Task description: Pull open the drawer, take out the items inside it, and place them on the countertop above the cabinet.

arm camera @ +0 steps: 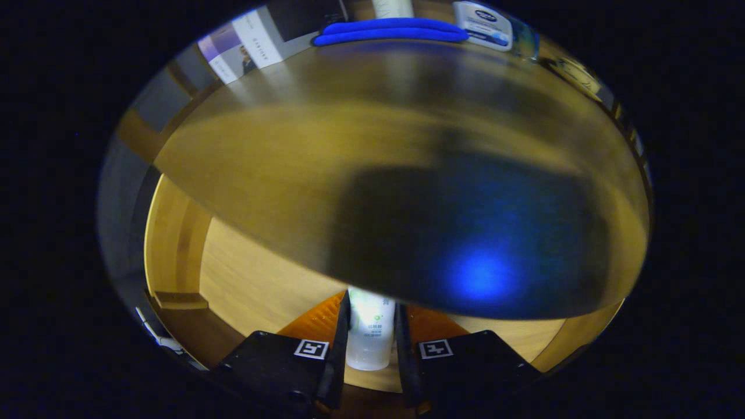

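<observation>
Tube [370, 334]: I see its upper end hidden under the countertop [372, 163] edge; gripper [370, 343] fingers press both sides.
Countertop surface: motion-blurred, dark bluish patch, perhaps a shadow.
Blue cloth [390, 30]: far side cut off.
White container [483, 24]: label too small to tell.
Drawer [256, 279]: interior mostly covered.

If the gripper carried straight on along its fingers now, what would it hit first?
Probably the countertop edge: it hangs just ahead of the gripper, shut on the white tube. Depth is hard to judge.
</observation>
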`<state>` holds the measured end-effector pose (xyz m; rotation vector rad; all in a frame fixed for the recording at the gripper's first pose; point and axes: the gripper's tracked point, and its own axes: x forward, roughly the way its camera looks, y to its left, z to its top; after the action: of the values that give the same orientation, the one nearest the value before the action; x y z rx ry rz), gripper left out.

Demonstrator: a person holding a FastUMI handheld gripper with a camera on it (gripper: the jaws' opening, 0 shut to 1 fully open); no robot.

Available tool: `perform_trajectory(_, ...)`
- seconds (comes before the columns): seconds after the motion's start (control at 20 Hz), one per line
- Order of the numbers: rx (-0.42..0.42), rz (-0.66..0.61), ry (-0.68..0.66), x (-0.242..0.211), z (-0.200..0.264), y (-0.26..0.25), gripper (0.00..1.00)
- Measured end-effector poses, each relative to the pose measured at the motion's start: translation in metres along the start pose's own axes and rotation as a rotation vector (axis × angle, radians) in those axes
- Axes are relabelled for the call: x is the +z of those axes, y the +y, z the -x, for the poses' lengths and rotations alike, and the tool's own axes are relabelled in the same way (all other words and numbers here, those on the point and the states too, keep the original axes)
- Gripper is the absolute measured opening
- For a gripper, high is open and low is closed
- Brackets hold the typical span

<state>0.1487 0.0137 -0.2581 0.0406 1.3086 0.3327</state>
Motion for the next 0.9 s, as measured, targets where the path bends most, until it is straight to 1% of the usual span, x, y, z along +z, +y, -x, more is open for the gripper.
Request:
perform_trajectory(0.1,0.054,0.048,0.030,-0.013,0.002,0.014,0.42)
perform_trajectory(0.25,0.045,0.076,0.002,-0.015,0.004,0.017,0.42)
perform_trajectory(0.35,0.047,0.049,0.006,-0.013,0.005,0.013,0.28)
perform_trajectory(0.6,0.093,0.063,-0.039,-0.005,0.008,0.018,0.28)
perform_trajectory(0.9,0.132,0.168,-0.121,0.006,0.011,0.020,0.28)
